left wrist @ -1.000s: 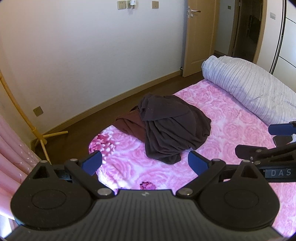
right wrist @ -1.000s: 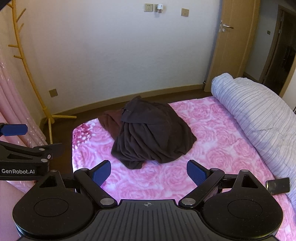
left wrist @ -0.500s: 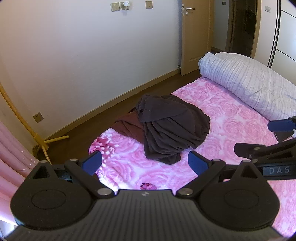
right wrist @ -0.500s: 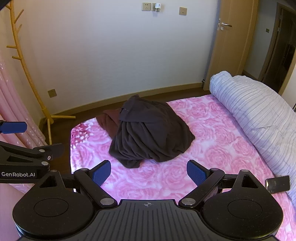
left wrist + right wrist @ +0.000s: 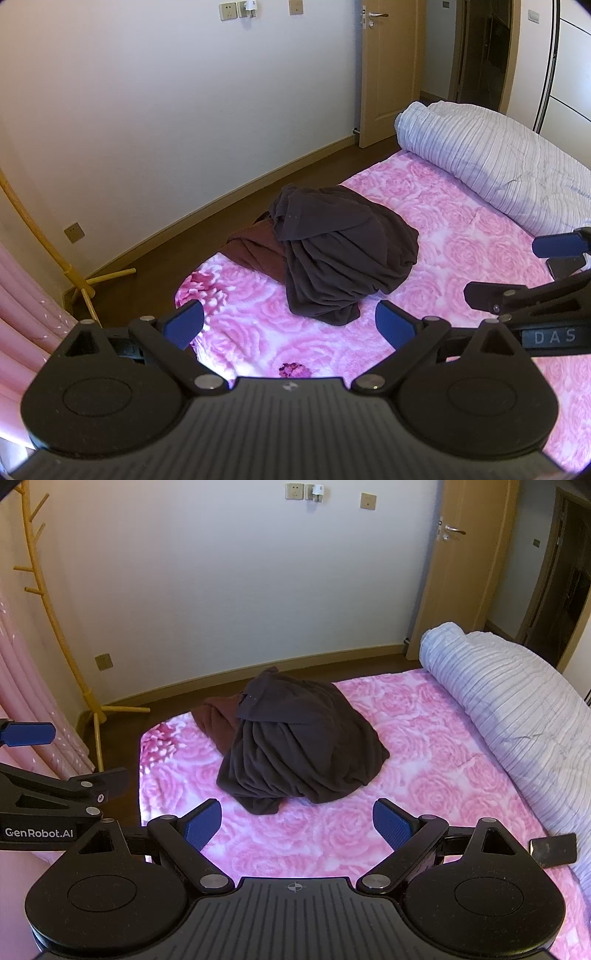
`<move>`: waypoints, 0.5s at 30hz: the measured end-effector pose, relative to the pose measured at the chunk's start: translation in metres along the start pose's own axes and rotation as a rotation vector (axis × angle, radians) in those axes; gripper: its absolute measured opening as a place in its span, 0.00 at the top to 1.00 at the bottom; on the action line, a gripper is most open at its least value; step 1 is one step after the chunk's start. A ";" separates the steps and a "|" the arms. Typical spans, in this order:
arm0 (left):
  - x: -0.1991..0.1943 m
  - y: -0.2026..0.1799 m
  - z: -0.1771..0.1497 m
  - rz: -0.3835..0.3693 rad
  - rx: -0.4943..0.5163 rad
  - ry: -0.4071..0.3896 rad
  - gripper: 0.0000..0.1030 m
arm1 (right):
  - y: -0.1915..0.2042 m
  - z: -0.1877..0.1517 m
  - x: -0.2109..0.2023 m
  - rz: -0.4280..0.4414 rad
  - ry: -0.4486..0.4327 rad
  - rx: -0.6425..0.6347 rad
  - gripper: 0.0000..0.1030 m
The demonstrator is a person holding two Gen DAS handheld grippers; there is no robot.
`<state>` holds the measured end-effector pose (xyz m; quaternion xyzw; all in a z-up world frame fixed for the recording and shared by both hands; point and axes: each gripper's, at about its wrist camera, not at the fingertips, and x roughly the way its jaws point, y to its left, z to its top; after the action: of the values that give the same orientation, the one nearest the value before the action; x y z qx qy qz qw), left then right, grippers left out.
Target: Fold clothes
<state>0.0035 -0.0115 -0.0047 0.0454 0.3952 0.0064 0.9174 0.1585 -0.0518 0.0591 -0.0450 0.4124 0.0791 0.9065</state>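
- Against the earlier pictures both views have shifted a little: in the left wrist view the door [image 5: 384, 74] and the dark doorway beside it take up more of the top right, and the clothes [image 5: 343, 254] sit slightly lower and nearer the middle. The heap itself keeps the same shape and place on the bed.
- The left gripper [image 5: 290, 325] has its jaws spread wide, nothing between the blue pads, as before; it hangs above the bed [image 5: 461, 229], short of the clothes.
- The right gripper [image 5: 297, 821] is likewise wide apart and empty, above the pink rose-patterned bedspread, with the heap just beyond its fingertips.
- The clothes are a crumpled pile near the far left corner of the bed: a dark grey-brown garment on top, a reddish-brown garment [image 5: 218, 720] showing from under its left side.
- A rolled, striped pale quilt [image 5: 517, 709] lies along the right side of the bed, apart from the clothes.
- No containers show in either view.
- Writing: "GenRobot.AI" on the left gripper's side as seen in the right wrist view; "DAS" on the right gripper's side as seen in the left wrist view.
- A yellow coat stand [image 5: 62, 638] stands by the wall on the left, next to a pink curtain [image 5: 22, 306].
- A small dark flat object [image 5: 553, 850] lies by the quilt; what it is cannot be told.
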 end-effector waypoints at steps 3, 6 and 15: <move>0.001 0.000 -0.001 0.000 0.000 0.002 0.05 | -0.001 0.000 0.001 0.001 0.002 0.002 0.11; 0.002 0.000 -0.001 0.000 0.000 0.004 0.05 | -0.001 -0.001 0.001 0.000 0.003 0.004 0.11; 0.003 -0.001 -0.004 0.001 -0.001 0.010 0.05 | -0.003 -0.001 0.004 -0.001 0.010 0.010 0.11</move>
<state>0.0030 -0.0117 -0.0094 0.0449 0.3997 0.0073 0.9155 0.1611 -0.0547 0.0560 -0.0410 0.4174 0.0762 0.9046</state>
